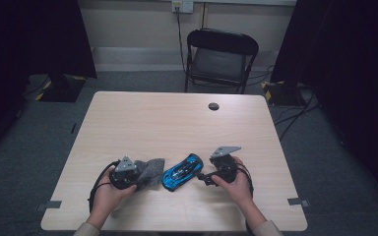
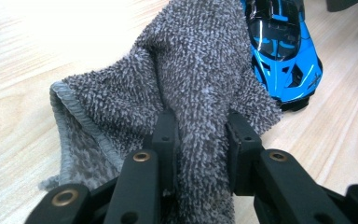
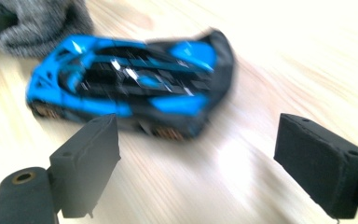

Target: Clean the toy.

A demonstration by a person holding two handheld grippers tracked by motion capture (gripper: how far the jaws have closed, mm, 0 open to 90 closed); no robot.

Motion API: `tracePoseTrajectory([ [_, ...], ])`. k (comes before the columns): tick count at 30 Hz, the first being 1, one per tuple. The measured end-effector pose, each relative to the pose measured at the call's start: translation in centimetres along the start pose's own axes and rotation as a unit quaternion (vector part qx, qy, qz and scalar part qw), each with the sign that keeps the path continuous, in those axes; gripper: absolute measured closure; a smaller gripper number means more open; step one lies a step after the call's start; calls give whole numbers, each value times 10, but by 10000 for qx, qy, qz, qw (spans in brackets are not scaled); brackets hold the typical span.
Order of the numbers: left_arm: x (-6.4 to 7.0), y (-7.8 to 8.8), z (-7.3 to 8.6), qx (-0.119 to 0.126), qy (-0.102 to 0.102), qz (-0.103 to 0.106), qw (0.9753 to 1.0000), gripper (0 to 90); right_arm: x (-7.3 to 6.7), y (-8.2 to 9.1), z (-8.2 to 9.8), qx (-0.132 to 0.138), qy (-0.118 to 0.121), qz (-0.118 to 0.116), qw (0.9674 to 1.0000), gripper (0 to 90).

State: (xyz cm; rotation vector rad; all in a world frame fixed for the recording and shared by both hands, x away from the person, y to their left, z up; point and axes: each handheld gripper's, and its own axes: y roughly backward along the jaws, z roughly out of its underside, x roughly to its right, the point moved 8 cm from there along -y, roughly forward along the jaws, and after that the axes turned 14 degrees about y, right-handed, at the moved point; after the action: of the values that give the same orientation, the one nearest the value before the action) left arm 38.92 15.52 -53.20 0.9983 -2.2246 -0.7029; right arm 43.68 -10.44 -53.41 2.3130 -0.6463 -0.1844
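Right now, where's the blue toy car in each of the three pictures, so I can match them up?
High view: the blue toy car lies near the table's near edge, between the two grippers.
Left gripper view: upper right, past the grey cloth.
Right gripper view: upper left to centre, blurred, beyond the open jaws.
Shared landmark: the grey cloth, right beside the car in every view.

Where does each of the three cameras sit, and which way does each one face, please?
High view: above the person's side, looking forward and down on the table; both hands enter below.
Left gripper view: on the left gripper, looking along its jaws clamped on the grey cloth.
Right gripper view: on the right gripper, its open jaws facing the blue toy car.
All three share car and cloth.
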Motion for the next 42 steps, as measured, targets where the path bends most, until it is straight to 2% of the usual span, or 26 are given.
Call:
tracePoseTrajectory([
  [4,1,0,-5,-13,-38,-10,10000,696,7,14,19,-128,12,29,9999,132],
  [8,2,1,-17,73,-16,-18,10000,697,11,24,40,-237,19,68,9997,133],
  [11,6,-1,-30,74,-157,-40,9998,696,13,32,52,-240,-13,63,9997,133],
  [15,23,-5,-52,145,-321,99,9993,696,15,43,62,-273,6,105,9996,133],
  [20,51,-17,-78,184,-472,350,9981,696,15,52,73,-406,285,214,9985,135],
  [21,51,-17,-78,184,-472,350,9981,696,15,52,73,-406,285,214,9985,135],
  [22,63,-23,-87,157,-575,429,9973,696,15,55,77,-431,428,325,9976,133],
  [26,89,-38,-104,119,-746,614,9953,696,17,60,83,-310,410,359,9980,134],
  [27,89,-38,-104,119,-746,614,9953,696,18,61,85,-309,391,383,9980,134],
  [28,101,-45,-111,115,-813,695,9942,696,18,62,86,-314,382,400,9980,134],
  [29,107,-49,-114,110,-847,728,9937,696,19,63,86,-296,381,404,9980,134],
  [35,135,-72,-128,47,-1003,883,9910,696,19,65,89,-101,358,463,9982,133],
  [37,139,-76,-129,38,-1019,904,9907,696,19,65,90,-101,351,480,9982,133],
  [38,147,-83,-131,41,-1013,968,9901,696,19,65,90,-99,348,486,9982,134],
  [42,161,-100,-133,-24,-1107,1022,9886,696,20,65,90,-92,353,488,9981,133],
])
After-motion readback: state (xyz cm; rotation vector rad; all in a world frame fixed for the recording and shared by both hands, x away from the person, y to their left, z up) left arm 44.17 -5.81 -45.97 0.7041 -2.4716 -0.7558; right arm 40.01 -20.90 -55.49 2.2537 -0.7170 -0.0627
